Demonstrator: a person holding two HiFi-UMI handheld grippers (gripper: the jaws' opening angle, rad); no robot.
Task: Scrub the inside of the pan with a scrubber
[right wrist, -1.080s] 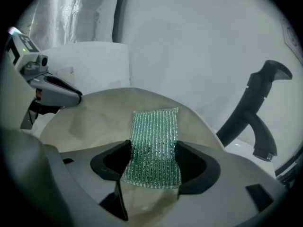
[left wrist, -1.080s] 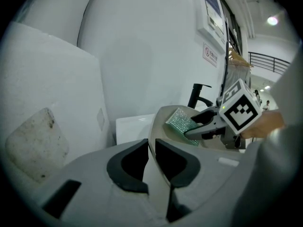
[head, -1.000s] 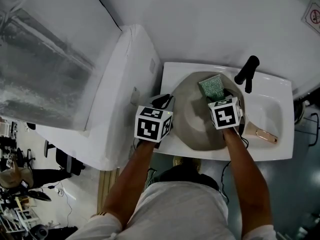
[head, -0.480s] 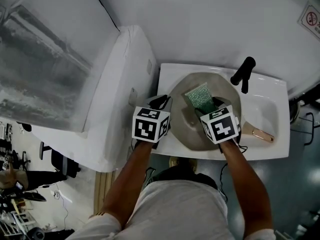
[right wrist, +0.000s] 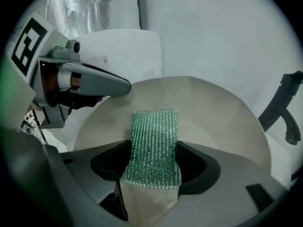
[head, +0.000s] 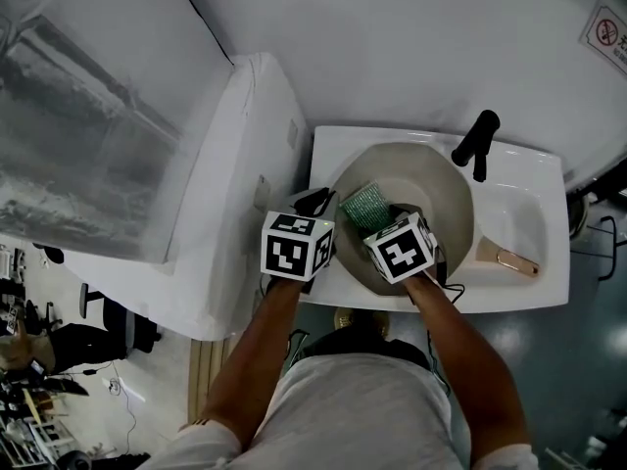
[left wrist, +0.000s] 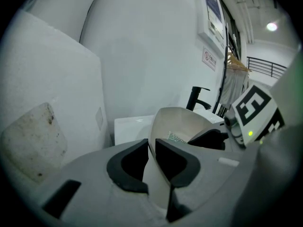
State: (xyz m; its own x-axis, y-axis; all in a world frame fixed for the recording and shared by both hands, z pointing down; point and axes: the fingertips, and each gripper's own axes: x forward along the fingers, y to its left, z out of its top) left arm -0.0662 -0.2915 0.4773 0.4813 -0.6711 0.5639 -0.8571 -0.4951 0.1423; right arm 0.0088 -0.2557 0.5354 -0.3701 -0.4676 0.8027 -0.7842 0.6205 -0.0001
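Two bare forearms reach down from the head view into a glossy white rectangular basin [head: 534, 179] set against a plain white wall [head: 411, 37]. A round, shallow pan [head: 426, 189] with a matte beige-grey inside fills the basin's left part, and its pale wooden handle [head: 507, 259] sticks out beyond the right gripper [head: 380, 215]. That gripper is clamped on a flat green mesh scrubber [head: 363, 207], which lies on the pan's inner surface just ahead of its jaws. The left gripper [head: 315, 202] bites the pan's rim on the side away from the handle. A black tap [head: 477, 142] stands past both grippers at the basin's back edge. A smooth white rounded unit [head: 245, 145] sits just outside the left gripper, and a grey floor [head: 588, 360] shows beyond the basin's front.

One thin curved wall of the pan runs between the dark jaws in the left gripper view, and the jaws are closed tightly on it. Past them the pan's bowl opens out, a sliver of green scrubber shows inside, and the right gripper's marker cube sits to the side. Behind stand the tap and a small sign [left wrist: 210, 57] on the wall.

Straight between the jaws in the right gripper view sits the scrubber, a rectangle of ribbed, glittery knit. It is pinched at its near end, and its far end lies flat on the pan's floor. The left gripper's grey finger rests on the rim ahead and to the side.
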